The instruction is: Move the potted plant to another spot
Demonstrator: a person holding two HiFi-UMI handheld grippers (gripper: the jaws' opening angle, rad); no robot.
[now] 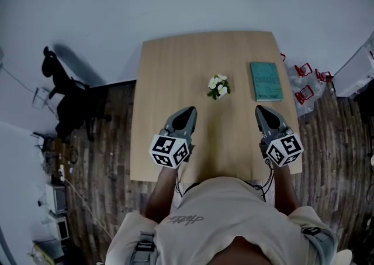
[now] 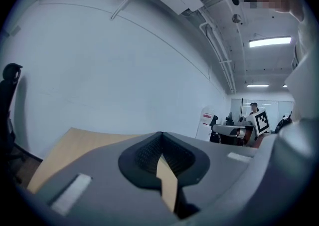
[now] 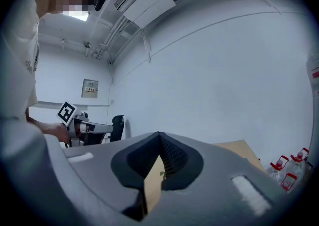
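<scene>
Our left gripper (image 1: 184, 115) has its jaws brought together at the tips, with nothing between them; in its own view only a sliver of tan tabletop shows through the hollow behind the tips. Our right gripper (image 1: 262, 113) is likewise closed and empty, its tips meeting. Both are held above the near half of the wooden table (image 1: 169, 76), well apart from each other, and both point toward 12 o'clock in the head view.

The potted plant (image 1: 218, 86), a small pot of white flowers with green leaves, stands upright near the middle of the table. It sits at about 2 o'clock from our left gripper and 10 o'clock from our right one, touched by neither. At 3 o'clock from the plant a teal book (image 1: 266, 81) lies flat by the table's right edge, straight ahead at 12 o'clock from our right gripper.

Off the table, a black chair (image 1: 67, 103) stands at 9 o'clock, and red-capped bottles (image 1: 304, 82) lie on the floor at 3 o'clock.
</scene>
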